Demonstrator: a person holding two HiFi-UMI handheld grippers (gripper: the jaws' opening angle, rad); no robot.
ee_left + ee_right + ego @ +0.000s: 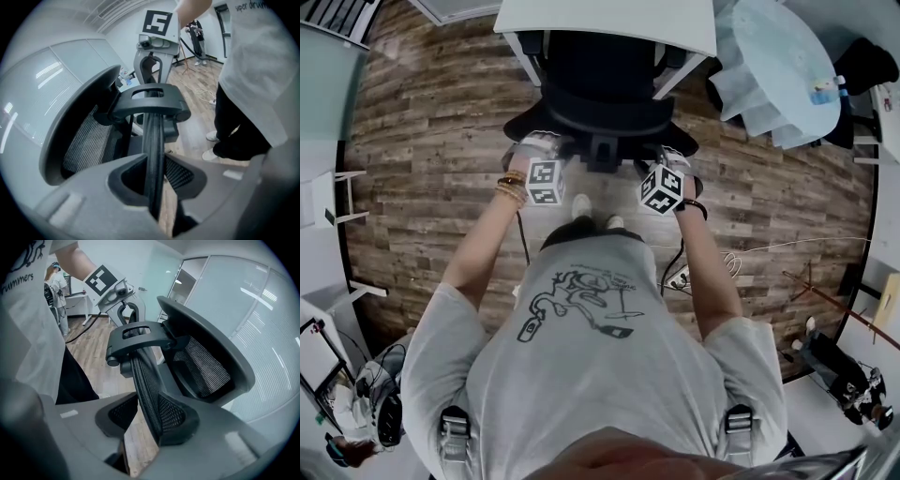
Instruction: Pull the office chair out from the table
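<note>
1. Head view: A black mesh-backed office chair [600, 103] is sitting with its seat tucked under a white table [609, 23], on a brown wood-plank floor [422, 141]. A person is standing directly behind it. The left gripper [536, 148] and the right gripper [667, 161] are both reaching forward to the top edge of the backrest. Their marker cubes are covering the jaws here, so from this view the grip is only probable. That edge is running crosswise from one gripper to the other, and both hands are equally near it. The chair is lying ahead of the jaws and the person behind them, so the pull looks set to come straight back, away from the table.
2. Left gripper view: The grey jaws [153, 180] are standing partly closed, pressing on the thin black backrest rim, which is running up between them.
3. Right gripper view: The jaws [147, 425] are likewise clamping the mesh rim, about half closed.
</note>
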